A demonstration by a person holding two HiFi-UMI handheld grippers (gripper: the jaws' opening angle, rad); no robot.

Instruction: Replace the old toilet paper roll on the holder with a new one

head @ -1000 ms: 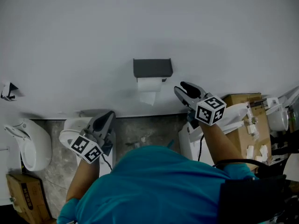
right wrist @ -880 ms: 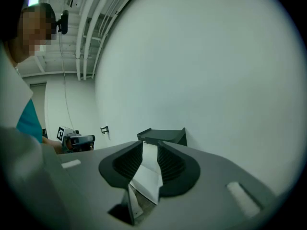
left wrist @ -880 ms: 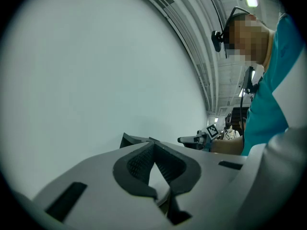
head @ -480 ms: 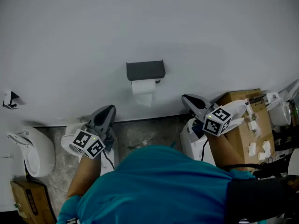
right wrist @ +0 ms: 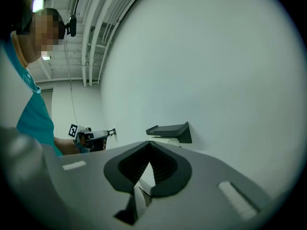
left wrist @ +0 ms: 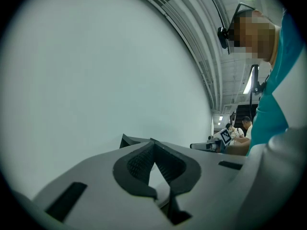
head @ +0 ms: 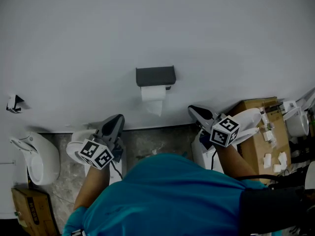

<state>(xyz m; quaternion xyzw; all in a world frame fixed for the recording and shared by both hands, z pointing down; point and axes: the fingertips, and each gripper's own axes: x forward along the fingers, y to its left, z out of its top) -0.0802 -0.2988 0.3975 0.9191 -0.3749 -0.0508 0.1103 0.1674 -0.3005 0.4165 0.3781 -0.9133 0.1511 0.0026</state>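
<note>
Pressed together, empty: left gripper (head: 116,120), right gripper (head: 195,111). Flanking wall holder (head: 155,75), apart from it; seemingly part-used toilet paper roll (head: 153,93) mounted.

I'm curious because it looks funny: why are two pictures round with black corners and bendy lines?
Left gripper view: a wide-angle lens rounds the picture, blackens its corners and bends the ceiling pipes. Right gripper view: the same curving; the dark grey wall-mounted paper holder looks sharp. Head view: flat light, no bending.
</note>
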